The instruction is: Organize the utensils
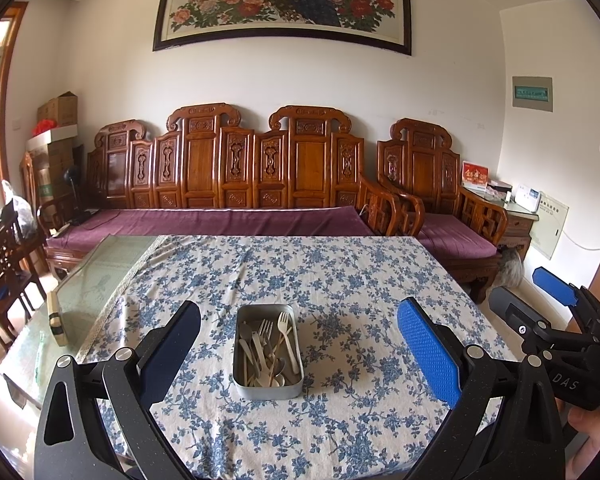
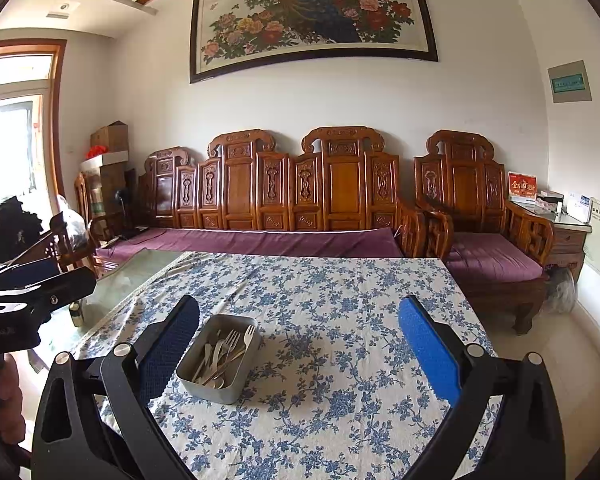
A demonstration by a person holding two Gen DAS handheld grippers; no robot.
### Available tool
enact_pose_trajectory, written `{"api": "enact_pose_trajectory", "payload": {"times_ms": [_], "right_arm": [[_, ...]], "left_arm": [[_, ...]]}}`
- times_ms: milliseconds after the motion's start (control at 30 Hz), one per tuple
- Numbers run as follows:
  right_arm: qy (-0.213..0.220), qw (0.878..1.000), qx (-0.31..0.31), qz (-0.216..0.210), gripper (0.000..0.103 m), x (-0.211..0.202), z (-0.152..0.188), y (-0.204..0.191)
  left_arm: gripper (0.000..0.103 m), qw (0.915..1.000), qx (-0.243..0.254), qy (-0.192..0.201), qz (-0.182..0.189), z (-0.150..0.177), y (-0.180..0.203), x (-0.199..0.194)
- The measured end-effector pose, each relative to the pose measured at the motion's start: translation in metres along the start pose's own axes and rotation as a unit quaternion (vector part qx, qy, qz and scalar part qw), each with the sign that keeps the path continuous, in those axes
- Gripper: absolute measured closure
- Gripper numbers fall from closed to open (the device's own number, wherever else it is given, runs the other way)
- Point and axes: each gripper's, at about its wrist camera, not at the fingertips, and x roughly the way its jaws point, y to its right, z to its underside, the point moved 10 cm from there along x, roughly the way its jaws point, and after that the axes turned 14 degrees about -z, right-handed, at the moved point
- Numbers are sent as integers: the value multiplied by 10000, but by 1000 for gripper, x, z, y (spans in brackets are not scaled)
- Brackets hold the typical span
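A rectangular metal tin (image 1: 244, 390) stands on the blue-flowered tablecloth (image 1: 340, 280) and holds several utensils (image 1: 266, 350): metal forks, spoons and a pale plastic fork. It also shows in the right wrist view (image 2: 196, 380), left of centre. My left gripper (image 1: 298, 338) is wide open and empty, raised over the table's near edge with the tin between its fingers' line of sight. My right gripper (image 2: 298, 338) is wide open and empty, to the right of the tin. The right gripper also shows at the left wrist view's right edge (image 1: 540, 308).
The cloth (image 2: 340, 300) covers the right part of a glass-topped table (image 1: 92, 276). A small box (image 1: 56, 318) lies on the glass at the left. A carved wooden sofa (image 1: 236, 172) and armchair (image 1: 440, 184) stand behind the table.
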Motion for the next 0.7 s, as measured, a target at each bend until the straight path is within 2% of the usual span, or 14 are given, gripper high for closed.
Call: {"api": "enact_pose_trajectory", "payload": {"times_ms": [700], "right_arm": [[-2,10000,18,-26,3,-1,0,-1]], "left_arm": [[8,10000,10,9,63,0,0,-5]]}}
